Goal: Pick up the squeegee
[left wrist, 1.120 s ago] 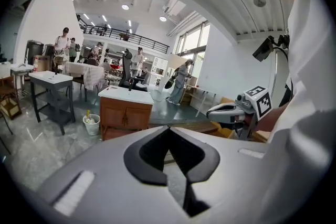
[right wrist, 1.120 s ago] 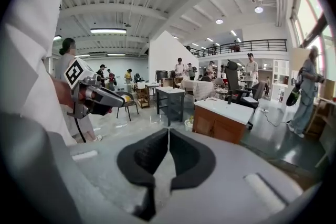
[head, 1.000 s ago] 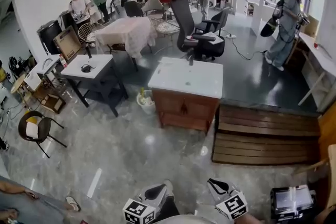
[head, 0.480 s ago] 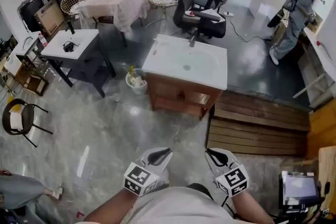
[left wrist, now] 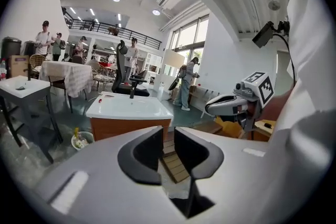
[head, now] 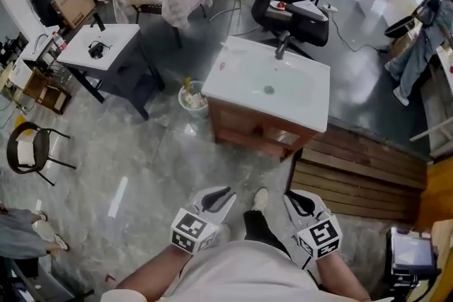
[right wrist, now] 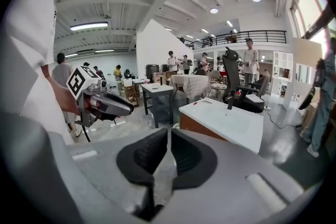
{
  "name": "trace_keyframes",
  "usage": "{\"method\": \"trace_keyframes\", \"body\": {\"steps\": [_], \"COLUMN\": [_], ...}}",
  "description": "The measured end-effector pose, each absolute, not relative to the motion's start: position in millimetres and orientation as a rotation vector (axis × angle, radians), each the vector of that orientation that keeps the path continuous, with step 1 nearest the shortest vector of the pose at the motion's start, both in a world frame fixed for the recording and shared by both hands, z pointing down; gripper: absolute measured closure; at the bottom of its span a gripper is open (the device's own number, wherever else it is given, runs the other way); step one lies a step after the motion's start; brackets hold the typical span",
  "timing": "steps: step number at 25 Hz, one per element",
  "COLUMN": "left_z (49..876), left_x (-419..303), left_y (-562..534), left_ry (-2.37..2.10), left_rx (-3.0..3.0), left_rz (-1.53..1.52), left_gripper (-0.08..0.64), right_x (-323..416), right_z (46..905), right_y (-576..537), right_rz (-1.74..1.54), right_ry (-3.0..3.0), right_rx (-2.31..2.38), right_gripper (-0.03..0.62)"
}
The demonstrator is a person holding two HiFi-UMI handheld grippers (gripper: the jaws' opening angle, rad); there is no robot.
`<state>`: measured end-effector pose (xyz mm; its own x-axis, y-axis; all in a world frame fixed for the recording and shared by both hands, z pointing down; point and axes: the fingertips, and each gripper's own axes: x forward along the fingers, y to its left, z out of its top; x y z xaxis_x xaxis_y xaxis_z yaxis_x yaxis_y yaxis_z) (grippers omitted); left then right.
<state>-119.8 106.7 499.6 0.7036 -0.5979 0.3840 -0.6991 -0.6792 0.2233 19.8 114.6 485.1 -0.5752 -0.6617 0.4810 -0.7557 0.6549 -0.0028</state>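
No squeegee can be made out for certain. A small red thing [head: 221,68] lies at the left edge of the white sink top [head: 311,106]; it is too small to identify. Both grippers are held low in front of the person, well short of the vanity. The left gripper [head: 221,196] [left wrist: 168,131] is opening, with a narrow gap and nothing between its pads. Its fingers frame the wooden slats beyond. The right gripper [head: 294,199] [right wrist: 171,134] is shut, empty, its pads all but touching.
A black faucet [head: 283,46] stands at the sink's back edge. A white bucket [head: 192,99] sits on the floor left of the wooden cabinet. A slatted wooden platform [head: 354,180] lies to its right. A dark table [head: 106,46], an office chair [head: 290,3] and a black chair [head: 28,148] surround the grey floor.
The view has closed in on the sink vanity, which now looms larger and nearer. Both grippers have come up into the head view and travelled forward together.
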Motion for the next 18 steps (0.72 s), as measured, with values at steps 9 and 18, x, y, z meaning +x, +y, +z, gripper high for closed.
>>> {"method": "trace_keyframes", "body": {"steps": [9,18], "left_z": [492.9,514.6], "left_x": [-103.3,-102.3], "left_y": [-58.7,-210.2], "left_ry": [-1.296,-1.495], "left_rx": [2.479,2.406], "left_rz": [0.458,0.525], "left_gripper": [0.44,0.417], "right_x": [67.5,117.9], "right_z": [470.3,490.3], "right_y": [-38.1,-142.1], "right_rz": [0.214,0.243], "right_ry": [-2.52,-2.511], "right_rx": [1.021,1.049], "right_gripper": [0.578,0.552]}}
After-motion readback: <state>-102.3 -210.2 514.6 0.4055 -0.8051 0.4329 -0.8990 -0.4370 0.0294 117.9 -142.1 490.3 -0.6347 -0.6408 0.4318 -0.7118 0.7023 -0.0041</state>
